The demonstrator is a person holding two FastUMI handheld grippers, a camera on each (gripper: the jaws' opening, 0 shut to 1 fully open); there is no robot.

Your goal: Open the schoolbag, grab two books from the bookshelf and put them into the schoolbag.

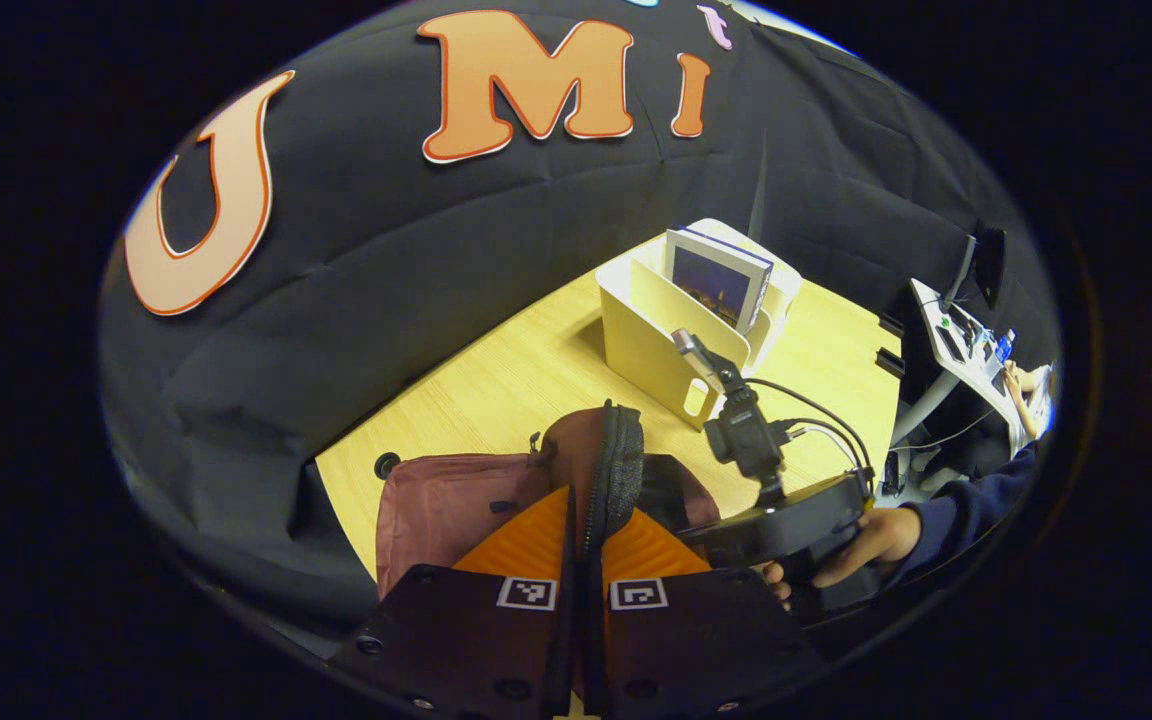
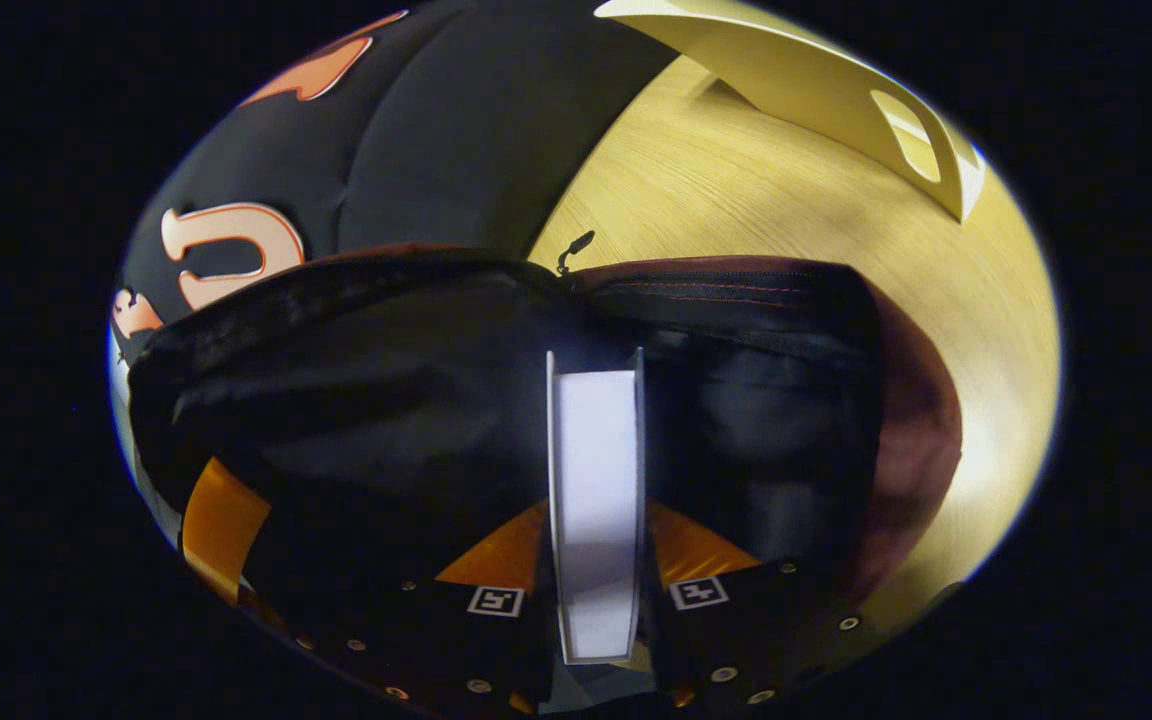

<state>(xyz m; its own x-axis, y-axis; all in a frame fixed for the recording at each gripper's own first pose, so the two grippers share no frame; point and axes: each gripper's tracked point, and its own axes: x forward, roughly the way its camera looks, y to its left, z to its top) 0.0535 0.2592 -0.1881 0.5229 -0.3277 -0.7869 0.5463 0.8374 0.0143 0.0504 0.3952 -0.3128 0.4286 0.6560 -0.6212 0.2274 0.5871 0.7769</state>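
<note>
One book (image 2: pixel 593 500), edge-on, pointing into the schoolbag (image 2: pixel 736 400), clamped by right claw (image 2: pixel 596 560).

Recording booth: black cloth wall (image 1: pixel 356 280), wooden table (image 1: pixel 496 380), office desk (image 1: pixel 946 330) beyond.

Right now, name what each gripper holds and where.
Left gripper: schoolbag, by its open zipper edge. Right gripper: book, across its covers.

Dim booth, warm glare on the table (image 2: pixel 976 400), strong fisheye bending at edges.
</note>
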